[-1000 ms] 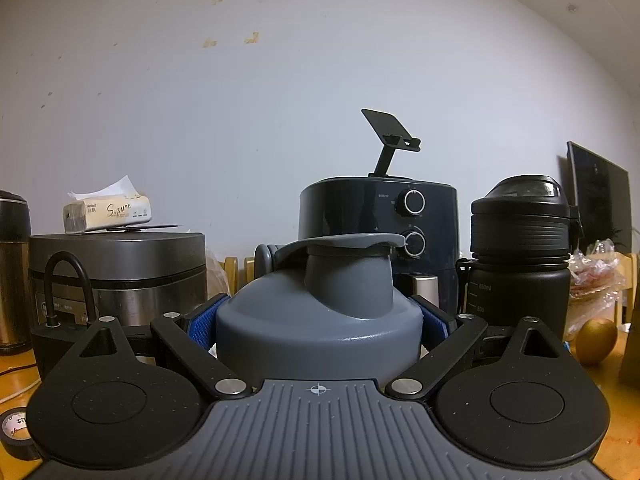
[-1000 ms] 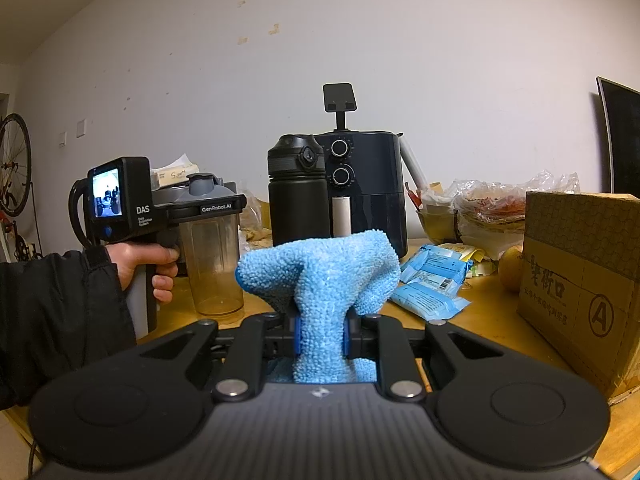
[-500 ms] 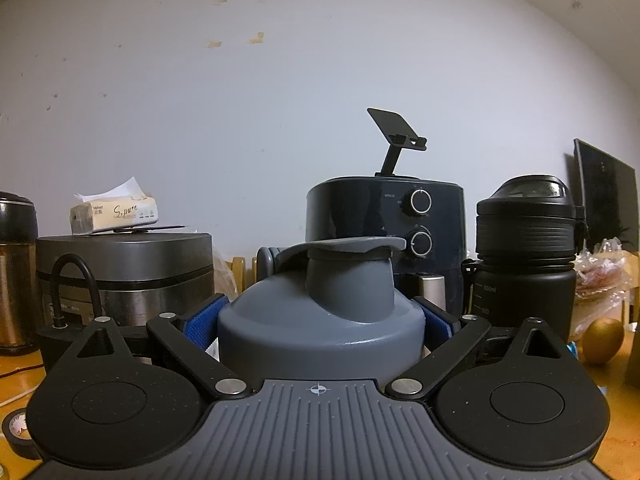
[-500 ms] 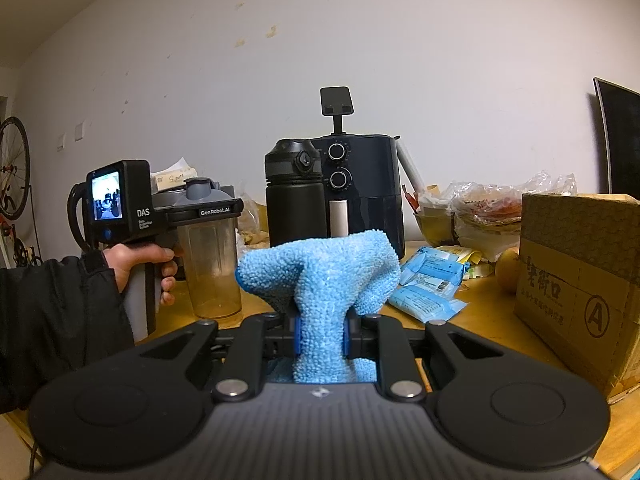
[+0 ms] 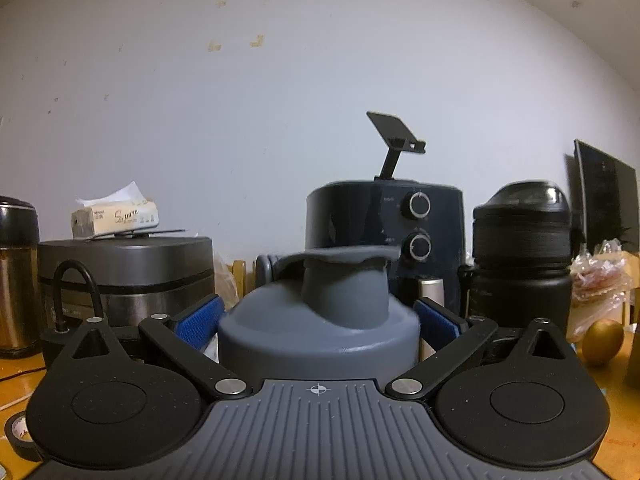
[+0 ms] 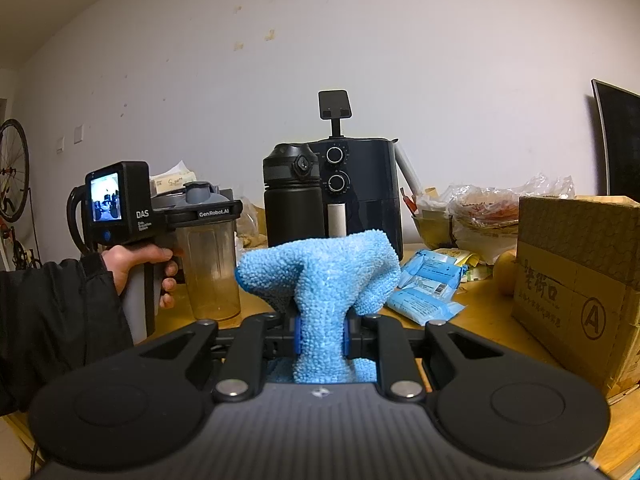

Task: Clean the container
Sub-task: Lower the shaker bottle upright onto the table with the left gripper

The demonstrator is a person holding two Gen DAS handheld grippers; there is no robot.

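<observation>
A clear shaker container (image 6: pixel 210 268) with a grey lid (image 5: pixel 320 320) stands upright on the wooden table. My left gripper (image 5: pixel 318 320) is shut on the container just under its lid, blue pads on both sides; from the right wrist view the left gripper (image 6: pixel 216 213) holds it at the left. My right gripper (image 6: pixel 320 332) is shut on a light blue microfibre cloth (image 6: pixel 320 276), which bulges above the fingers. The cloth is nearer the camera than the container and apart from it.
Behind stand a black bottle (image 6: pixel 292 196), a dark air fryer (image 6: pixel 356 184) and a rice cooker (image 5: pixel 124 276) with a tissue pack on top. Blue packets (image 6: pixel 424 284), plastic bags and a cardboard box (image 6: pixel 576 284) lie at the right. A tape roll (image 5: pixel 18 436) lies at the left.
The left gripper and container have shifted slightly; the background sits a little higher in its view and the lid is blurred. The right gripper has stayed about still with the cloth.
</observation>
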